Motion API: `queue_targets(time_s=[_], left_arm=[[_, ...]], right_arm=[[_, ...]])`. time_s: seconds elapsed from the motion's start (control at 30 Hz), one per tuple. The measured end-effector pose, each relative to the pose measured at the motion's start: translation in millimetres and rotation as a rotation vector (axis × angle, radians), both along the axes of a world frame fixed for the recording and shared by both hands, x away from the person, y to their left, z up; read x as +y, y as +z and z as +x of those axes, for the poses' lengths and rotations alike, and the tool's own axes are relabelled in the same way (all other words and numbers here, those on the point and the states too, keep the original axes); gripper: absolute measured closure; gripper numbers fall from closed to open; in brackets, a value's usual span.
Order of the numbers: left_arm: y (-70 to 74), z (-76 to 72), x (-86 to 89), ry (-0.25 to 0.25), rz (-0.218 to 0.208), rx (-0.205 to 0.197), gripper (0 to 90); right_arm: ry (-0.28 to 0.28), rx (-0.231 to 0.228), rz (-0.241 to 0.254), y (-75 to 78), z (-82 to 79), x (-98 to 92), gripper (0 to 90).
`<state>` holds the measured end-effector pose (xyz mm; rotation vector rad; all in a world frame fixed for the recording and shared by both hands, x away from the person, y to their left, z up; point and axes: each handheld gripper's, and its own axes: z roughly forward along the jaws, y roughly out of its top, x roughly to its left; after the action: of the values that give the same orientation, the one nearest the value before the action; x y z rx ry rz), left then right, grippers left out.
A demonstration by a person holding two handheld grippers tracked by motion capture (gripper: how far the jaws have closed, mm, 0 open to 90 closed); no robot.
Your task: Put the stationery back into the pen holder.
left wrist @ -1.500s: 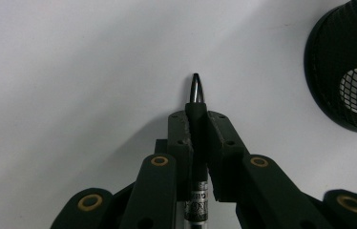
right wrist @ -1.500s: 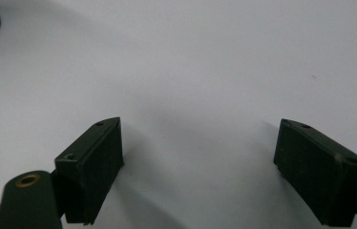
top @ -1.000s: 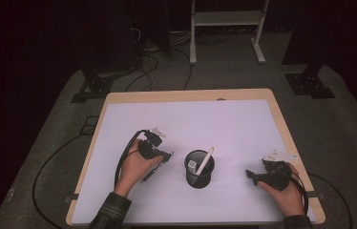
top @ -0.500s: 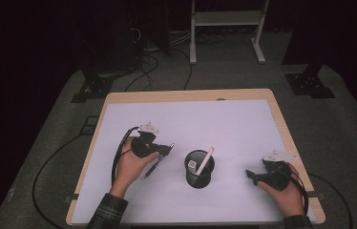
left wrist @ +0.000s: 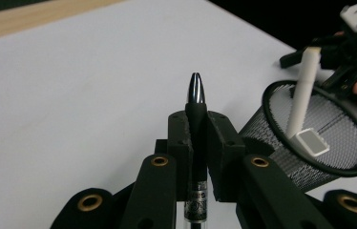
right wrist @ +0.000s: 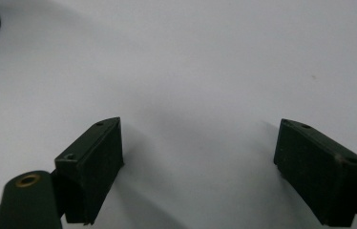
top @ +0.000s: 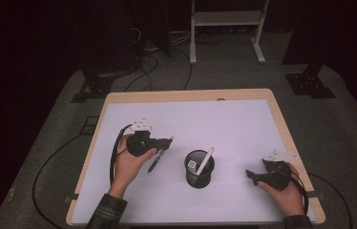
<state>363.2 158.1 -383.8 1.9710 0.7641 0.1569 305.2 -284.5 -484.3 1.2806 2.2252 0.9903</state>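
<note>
A: The left gripper (top: 167, 141) first. Its jaws are clamped tight on a black pen (left wrist: 196, 143), gripping the barrel so that the silver tip sticks out past the pads in the left gripper view. From above, the rest of the pen (top: 155, 162) hangs down slantwise below the jaws, toward the person's side.

B: Where is that relative to the mesh cup (top: 199, 169)?

A: Near it, on its left in the high view, with bare white table (top: 224, 124) between them. The pen touches neither the cup nor, as far as I can tell, the table. In the left gripper view the cup (left wrist: 320, 143) sits just beside the jaws, low on the right.

B: Anything in the cup?

A: A white pen (top: 206, 159) leans in it, its top over the rim on the cup's right side, and there is a small white block (left wrist: 312, 143) at its lower end, inside the mesh.

B: And the right gripper (top: 251, 175)?

A: Well apart from the cup, on its right, in the person's right hand. Its jaws stand wide with nothing between them; the right gripper view shows plain table under the pads (right wrist: 93, 162).
</note>
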Motion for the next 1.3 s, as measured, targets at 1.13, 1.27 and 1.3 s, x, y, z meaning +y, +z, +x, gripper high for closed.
queue_targets(time_s=[1.13, 1.27, 1.3], left_arm=[[42.6, -20.8, -29.0, -0.113, -0.167, -0.141, 80.6], [45.2, -21.7, -34.1, -0.127, -0.177, -0.156, 80.5], [45.5, -21.7, -35.3, -0.132, -0.18, -0.158, 80.5]], right_arm=[[-0.001, 0.0, 0.0, 0.0, 0.0, 0.1, 15.9], [0.0, -0.001, -0.001, -0.1, 0.1, 0.0, 15.9], [-0.002, -0.001, -0.001, -0.1, 0.1, 0.1, 15.9]])
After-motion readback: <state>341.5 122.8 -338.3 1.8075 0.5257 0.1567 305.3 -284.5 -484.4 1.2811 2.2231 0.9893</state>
